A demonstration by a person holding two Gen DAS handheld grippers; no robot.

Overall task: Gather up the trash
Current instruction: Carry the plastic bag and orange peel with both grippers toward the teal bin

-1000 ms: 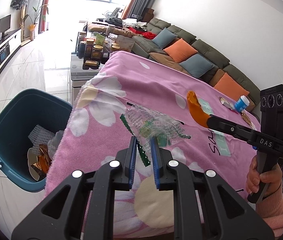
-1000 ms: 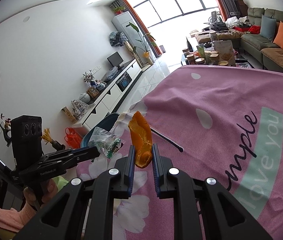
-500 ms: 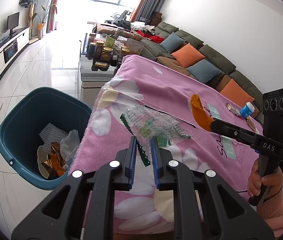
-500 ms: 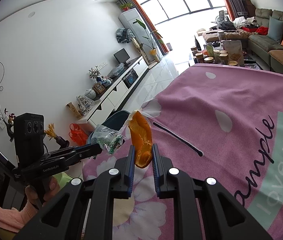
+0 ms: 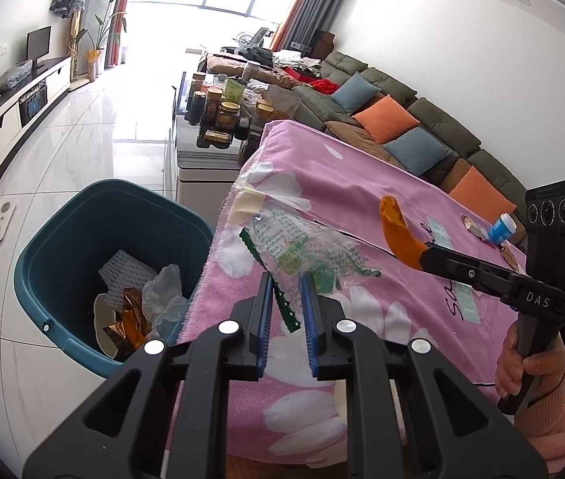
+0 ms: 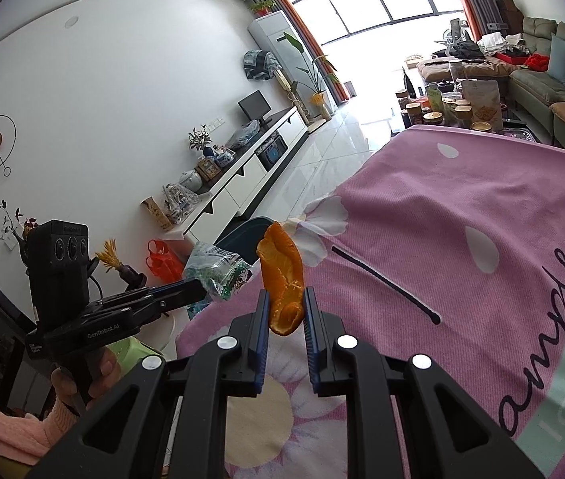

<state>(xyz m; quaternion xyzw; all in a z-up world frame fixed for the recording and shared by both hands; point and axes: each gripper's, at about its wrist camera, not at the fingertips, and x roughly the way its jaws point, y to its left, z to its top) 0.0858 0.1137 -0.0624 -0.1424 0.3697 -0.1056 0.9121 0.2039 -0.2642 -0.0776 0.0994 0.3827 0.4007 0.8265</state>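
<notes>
Upright – orange peel (image 6: 282, 279), R gripper (image 6: 285, 315)

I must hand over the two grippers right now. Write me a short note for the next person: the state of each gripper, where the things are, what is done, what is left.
Left gripper: shut on a clear plastic wrapper with green print, held above the table edge.
Right gripper: shut on an orange peel, held over the pink tablecloth.
Bin: the blue bin stands on the floor beside the table, already holding foam, wrappers and tissue.
Left to do: drop both pieces in the bin, then fetch the small wrappers and blue cap at the far side.
</notes>
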